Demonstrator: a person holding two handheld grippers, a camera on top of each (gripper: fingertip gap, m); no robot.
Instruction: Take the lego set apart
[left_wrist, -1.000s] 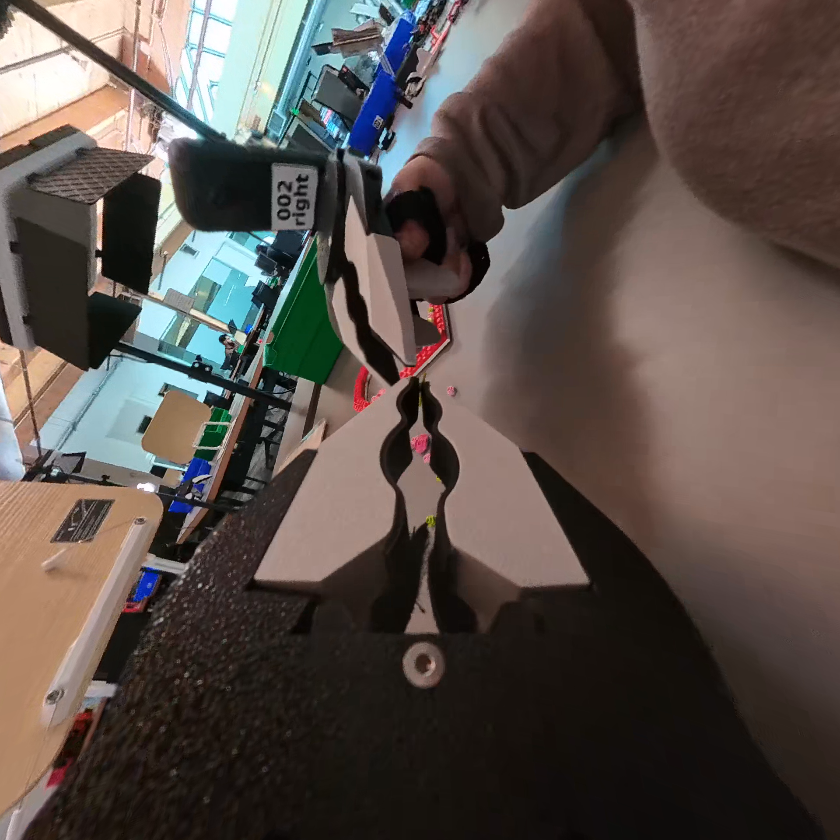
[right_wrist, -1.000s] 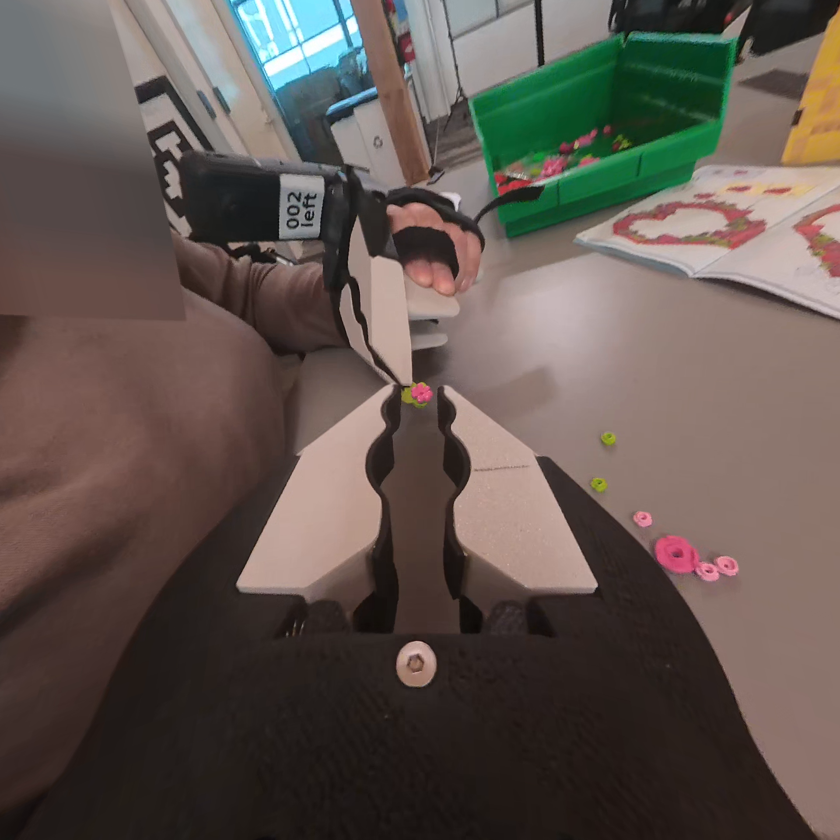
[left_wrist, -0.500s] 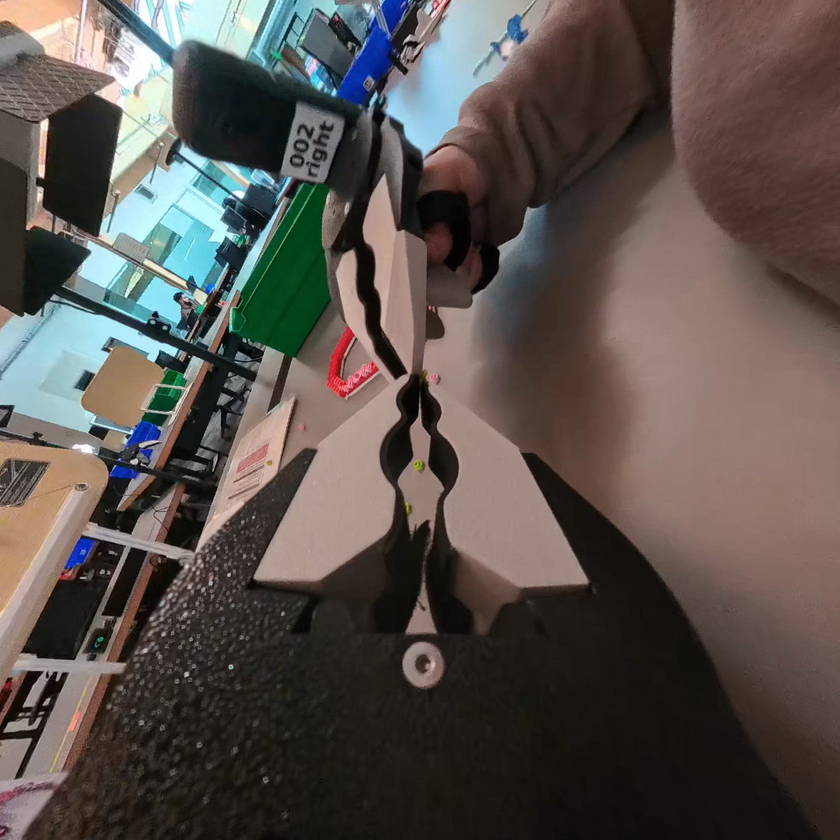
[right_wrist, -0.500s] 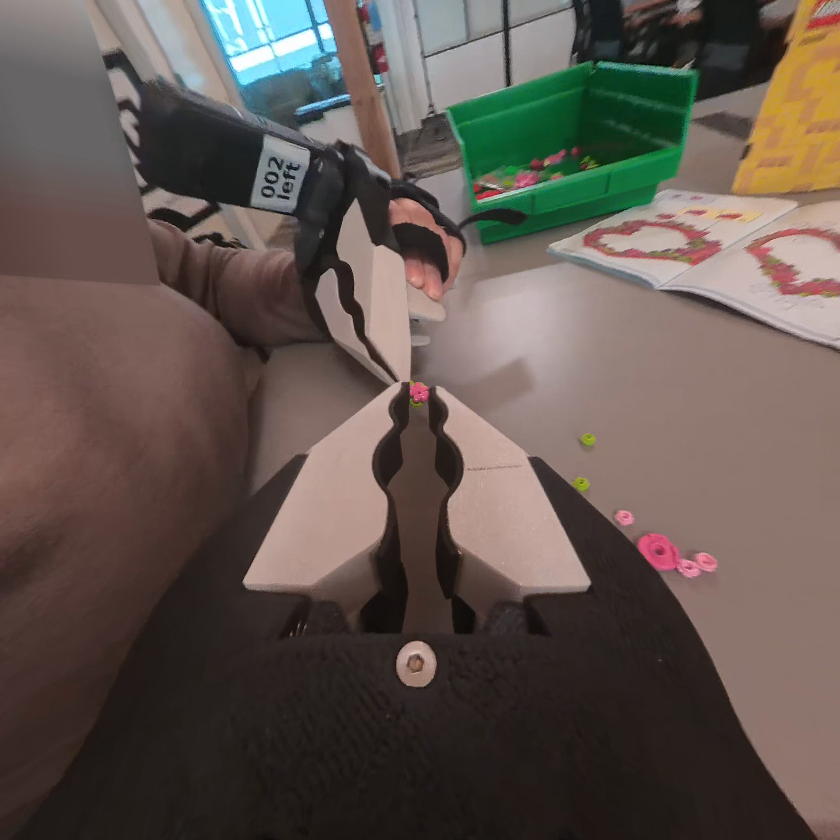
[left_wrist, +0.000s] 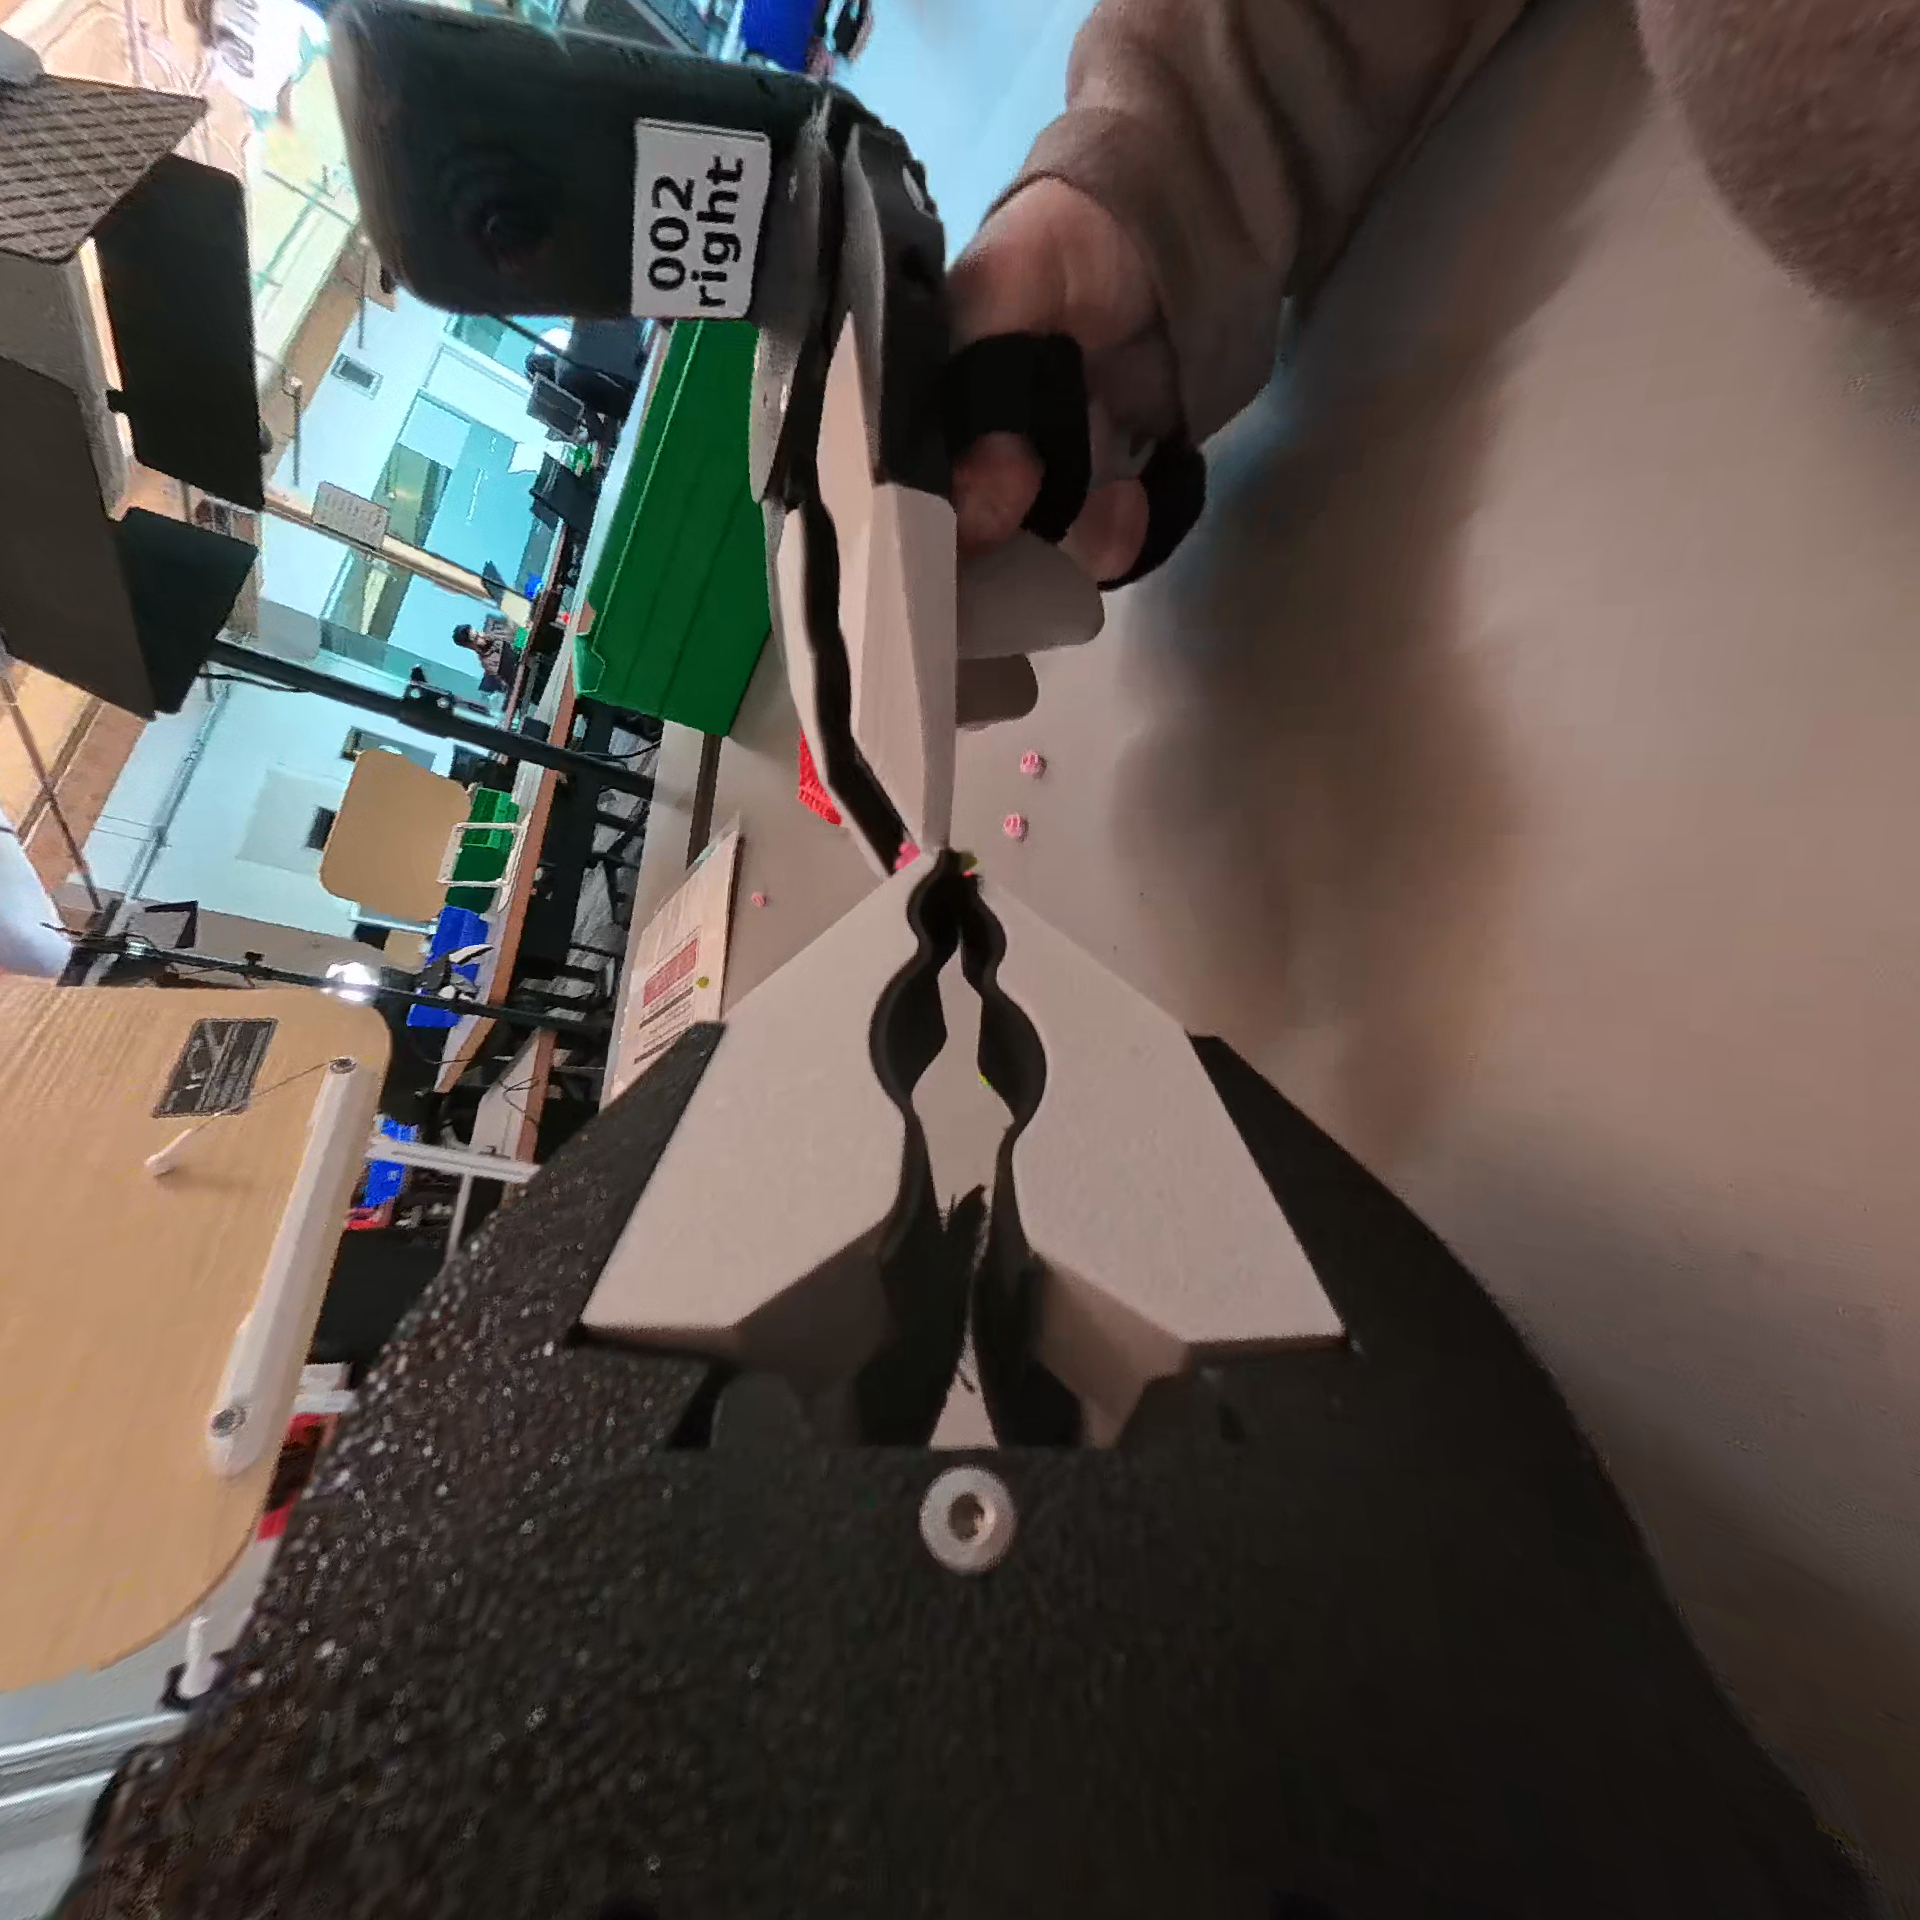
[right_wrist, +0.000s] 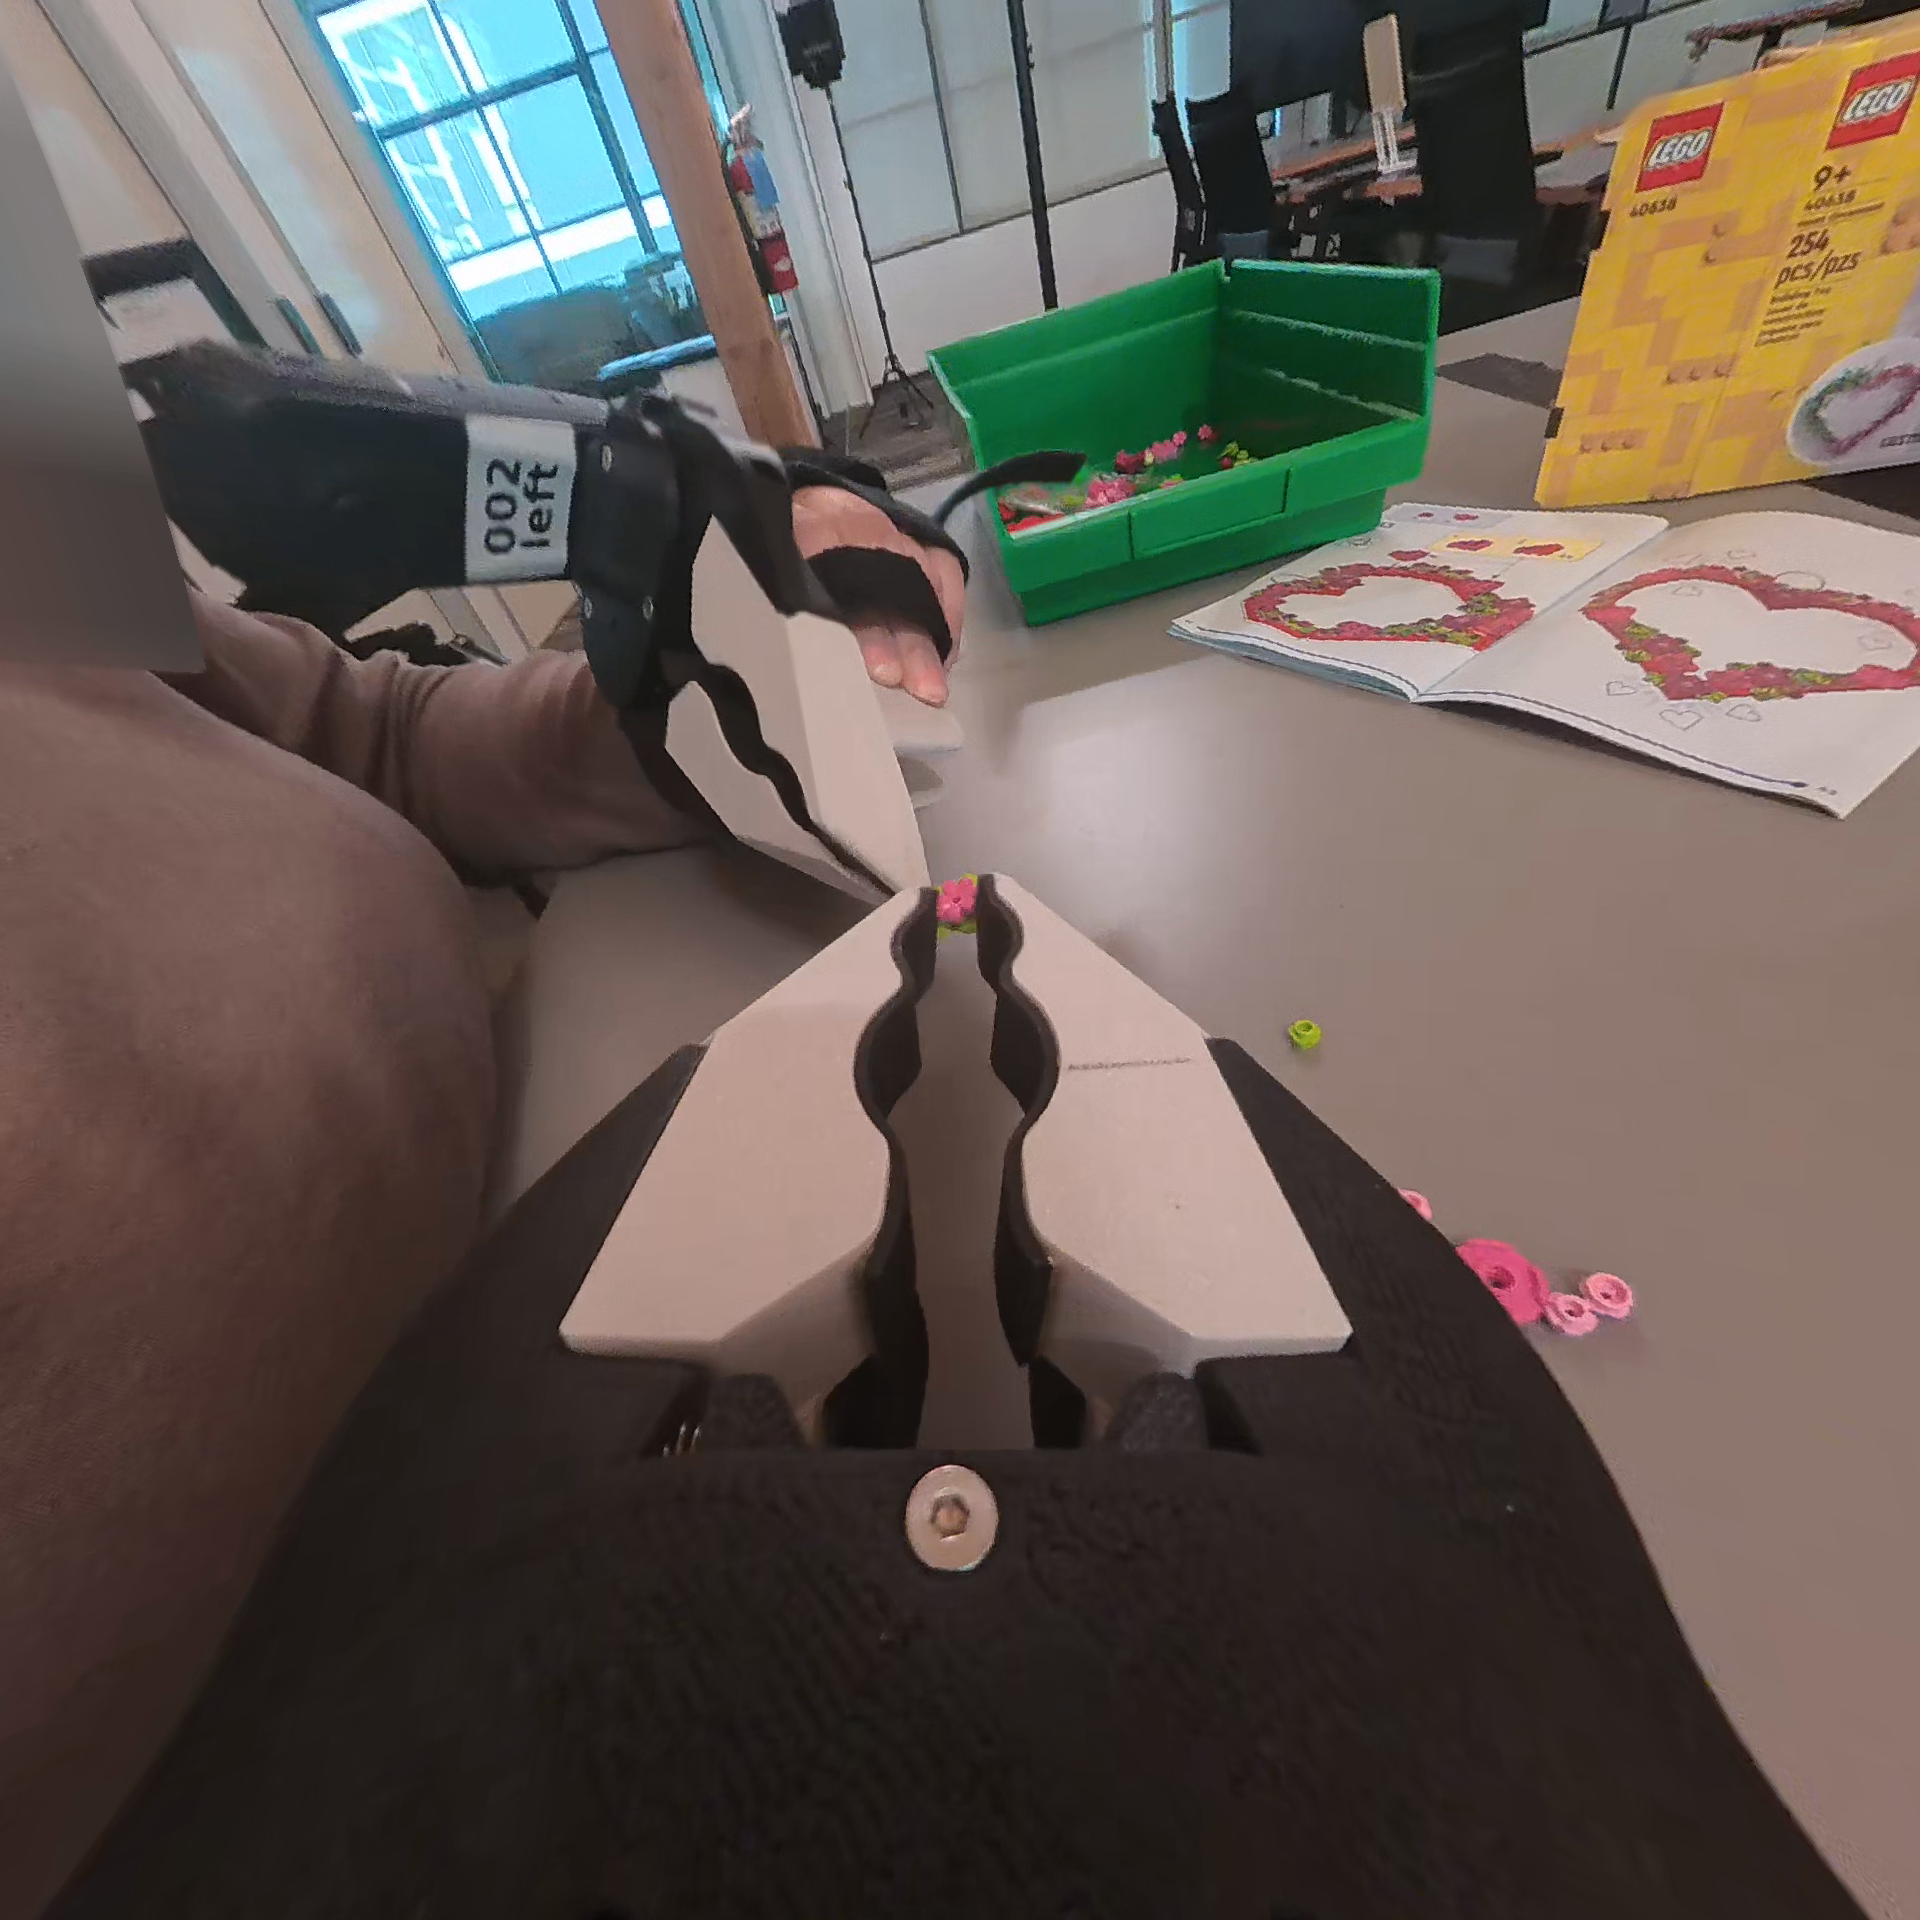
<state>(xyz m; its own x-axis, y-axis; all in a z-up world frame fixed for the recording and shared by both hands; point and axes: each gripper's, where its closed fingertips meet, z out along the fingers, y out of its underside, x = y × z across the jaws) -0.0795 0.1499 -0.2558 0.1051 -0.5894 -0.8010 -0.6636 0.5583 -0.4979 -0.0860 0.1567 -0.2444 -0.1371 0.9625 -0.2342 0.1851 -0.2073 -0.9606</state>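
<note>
Since a second ago the right gripper (right_wrist: 958, 902) has narrowed its grey wedge-shaped fingers from a clear gap onto the small pink flower-shaped lego piece with a lime-green base (right_wrist: 957, 902), and now it is clamped on that piece at its very tips. Meeting it tip to tip from the left of the right wrist view is the left gripper (right_wrist: 902, 883), held by a person's hand (right_wrist: 871, 566) in a black strap; in its own view the left gripper (left_wrist: 948, 864) has its tips pressed nearly together, with a speck of pink and green (left_wrist: 968, 868) showing there, so it appears clenched on the same piece, though the contact itself is too small to make out. Both tools hover just above the grey table (right_wrist: 1351, 883). On that table lie a loose lime-green round stud (right_wrist: 1303, 1033) and, nearer the camera on the right, a cluster of pink round pieces (right_wrist: 1538, 1283). Farther back stand a green plastic bin (right_wrist: 1205, 436) with pink and green pieces inside, an open instruction booklet showing red heart wreaths (right_wrist: 1621, 634), and a yellow cardboard set box (right_wrist: 1745, 291).
</note>
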